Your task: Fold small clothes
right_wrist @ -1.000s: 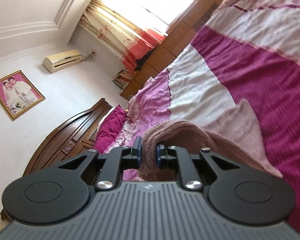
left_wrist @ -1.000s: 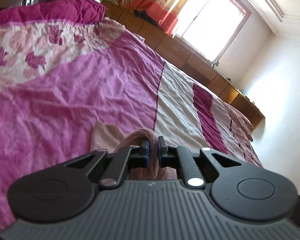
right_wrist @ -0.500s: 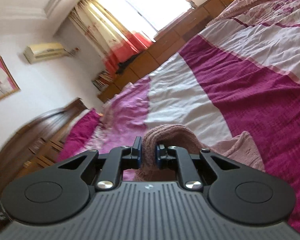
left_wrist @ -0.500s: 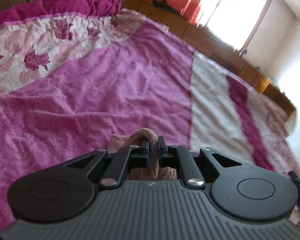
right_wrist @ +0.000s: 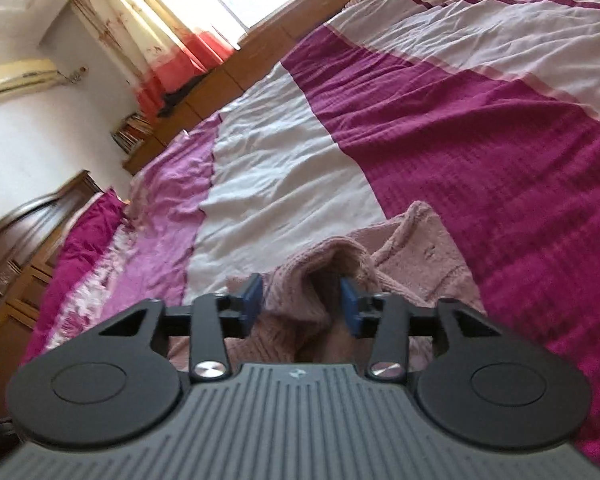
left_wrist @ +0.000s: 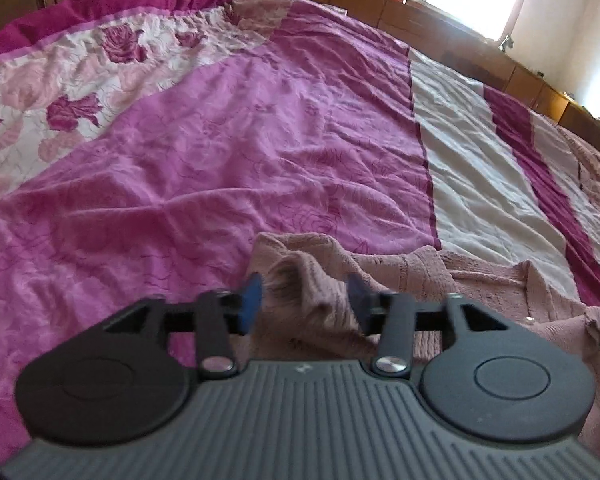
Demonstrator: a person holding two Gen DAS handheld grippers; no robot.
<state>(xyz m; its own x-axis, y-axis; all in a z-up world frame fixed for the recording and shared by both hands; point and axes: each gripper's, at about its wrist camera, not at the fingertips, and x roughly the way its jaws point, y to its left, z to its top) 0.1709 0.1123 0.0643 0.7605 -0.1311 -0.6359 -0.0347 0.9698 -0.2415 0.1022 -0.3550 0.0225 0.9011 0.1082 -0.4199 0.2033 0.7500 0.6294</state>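
A small dusty-pink knitted garment [left_wrist: 480, 280] lies on the bedspread, spreading to the right in the left wrist view. My left gripper [left_wrist: 304, 300] has its jaws opening, and a raised fold of the knit stands loose between the blue pads [left_wrist: 252, 300]. In the right wrist view the same pink garment [right_wrist: 420, 252] lies over the white and magenta stripes. My right gripper [right_wrist: 300, 300] is opening too, a hump of the knit slack between its blue pads [right_wrist: 350, 308], not pressed.
The bed is covered by a pink, white and magenta striped bedspread [left_wrist: 260, 140] with a rose-patterned band [left_wrist: 60, 92]. A wooden headboard [right_wrist: 24, 240] and low wooden cabinets [right_wrist: 260, 56] line the far side under a bright window. An air conditioner [right_wrist: 20, 76] hangs on the wall.
Both grippers, shut on folds of the pink garment before, came down toward the bed and now stand with jaws parted. The garment has dropped onto the bedspread.
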